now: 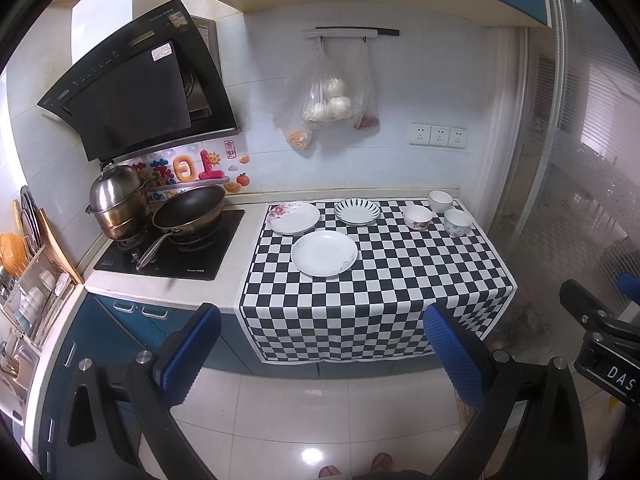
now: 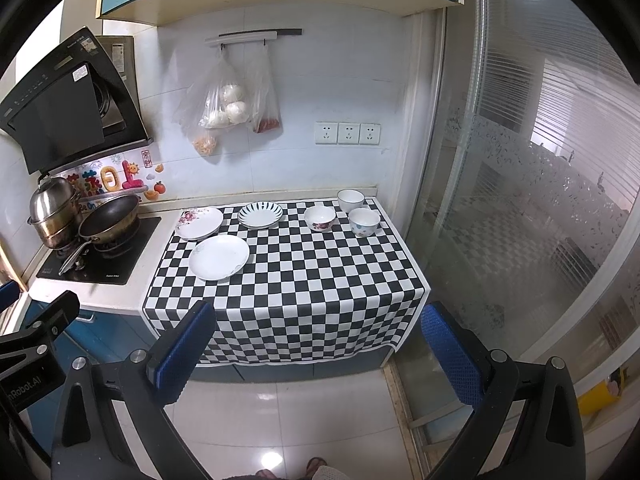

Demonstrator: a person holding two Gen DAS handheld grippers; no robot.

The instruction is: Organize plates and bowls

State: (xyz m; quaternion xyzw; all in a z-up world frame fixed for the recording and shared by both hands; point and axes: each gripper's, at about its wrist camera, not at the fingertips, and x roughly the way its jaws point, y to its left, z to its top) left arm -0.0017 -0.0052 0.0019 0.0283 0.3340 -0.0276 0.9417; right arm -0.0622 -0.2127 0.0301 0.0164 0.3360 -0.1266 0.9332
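Note:
Three plates lie on a checkered cloth (image 1: 384,280): a plain white plate (image 1: 324,253) (image 2: 219,257) nearest, a rose-patterned plate (image 1: 293,218) (image 2: 199,223) at back left, a striped plate (image 1: 357,211) (image 2: 260,214) behind. Three bowls stand at the back right: a flowered bowl (image 1: 417,217) (image 2: 319,218), a white bowl (image 1: 440,201) (image 2: 350,200), a dotted bowl (image 1: 457,222) (image 2: 363,222). My left gripper (image 1: 324,354) and right gripper (image 2: 320,354) are open and empty, held back from the counter above the floor.
A stove (image 1: 172,248) with a wok (image 1: 188,210) and a steel steamer pot (image 1: 116,204) is left of the cloth. A dish rack (image 1: 28,292) stands far left. Bags (image 1: 328,100) hang on the wall. A glass sliding door (image 2: 540,200) is on the right.

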